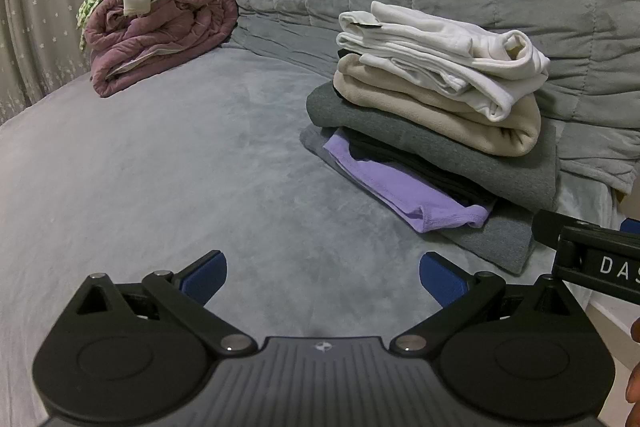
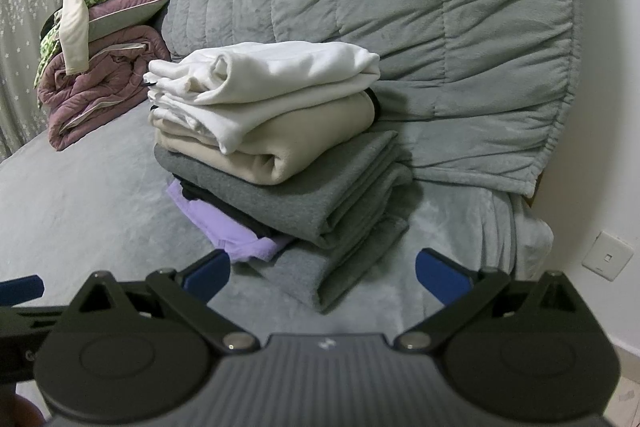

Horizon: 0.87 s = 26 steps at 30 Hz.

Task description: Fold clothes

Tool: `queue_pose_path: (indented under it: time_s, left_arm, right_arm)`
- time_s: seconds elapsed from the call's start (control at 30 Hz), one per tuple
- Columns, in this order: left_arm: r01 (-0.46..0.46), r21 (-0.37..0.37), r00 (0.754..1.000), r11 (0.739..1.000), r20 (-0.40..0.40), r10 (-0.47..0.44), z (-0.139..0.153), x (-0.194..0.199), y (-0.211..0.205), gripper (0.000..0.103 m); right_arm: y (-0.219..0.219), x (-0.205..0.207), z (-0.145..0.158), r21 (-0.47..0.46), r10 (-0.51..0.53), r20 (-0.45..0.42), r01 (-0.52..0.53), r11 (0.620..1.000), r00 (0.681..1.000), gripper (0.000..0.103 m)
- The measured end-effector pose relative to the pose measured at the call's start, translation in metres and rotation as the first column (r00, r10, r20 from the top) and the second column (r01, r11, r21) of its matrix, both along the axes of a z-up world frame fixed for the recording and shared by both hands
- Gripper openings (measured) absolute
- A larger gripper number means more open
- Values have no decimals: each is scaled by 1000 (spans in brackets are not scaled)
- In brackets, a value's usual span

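A stack of folded clothes [image 1: 432, 115] rests on the grey bed [image 1: 180, 155], with a white garment [image 1: 440, 55] on top, then beige, dark grey, black, purple [image 1: 404, 187] and light grey layers. The right wrist view shows the same stack [image 2: 280, 139] just ahead, topped by the white garment [image 2: 272, 75]. My left gripper [image 1: 323, 277] is open and empty over bare bedding, left of the stack. My right gripper [image 2: 323, 273] is open and empty, close in front of the stack's lowest grey layer [image 2: 320, 267].
A pile of unfolded bedding and clothes [image 1: 160, 7] sits at the back left, by a starred curtain [image 1: 36, 7]. A quilted grey blanket [image 2: 400, 7] drapes behind the stack. The bed's right edge meets a white wall with a socket plate [image 2: 608, 255].
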<state>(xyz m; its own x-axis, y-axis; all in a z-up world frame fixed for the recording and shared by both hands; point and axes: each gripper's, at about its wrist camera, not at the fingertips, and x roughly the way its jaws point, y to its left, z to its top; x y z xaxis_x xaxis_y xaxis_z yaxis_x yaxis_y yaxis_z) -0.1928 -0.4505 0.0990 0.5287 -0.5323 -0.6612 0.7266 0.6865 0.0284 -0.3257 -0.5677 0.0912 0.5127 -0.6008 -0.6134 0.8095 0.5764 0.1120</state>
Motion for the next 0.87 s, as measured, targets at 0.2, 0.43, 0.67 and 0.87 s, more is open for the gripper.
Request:
queue_pose_path:
  time_s: [0.2, 0.43, 0.67, 0.87]
  left_arm:
    - [4, 0, 1000, 1000, 1, -4, 0, -1, 1, 103]
    - [8, 0, 1000, 1000, 3, -8, 1, -2, 1, 103]
    - [7, 3, 1000, 1000, 3, -7, 1, -1, 1, 103]
    - [8, 5, 1000, 1000, 1, -8, 1, -1, 1, 103]
  right_arm:
    - [1, 1, 0, 0, 2, 0, -2, 1000, 1000, 103]
    - [1, 1, 0, 2, 2, 2, -2, 1000, 1000, 103]
    - [2, 2, 0, 1, 4, 1, -4, 1000, 1000, 103]
    - [3, 2, 0, 1, 6, 1, -6, 1000, 1000, 103]
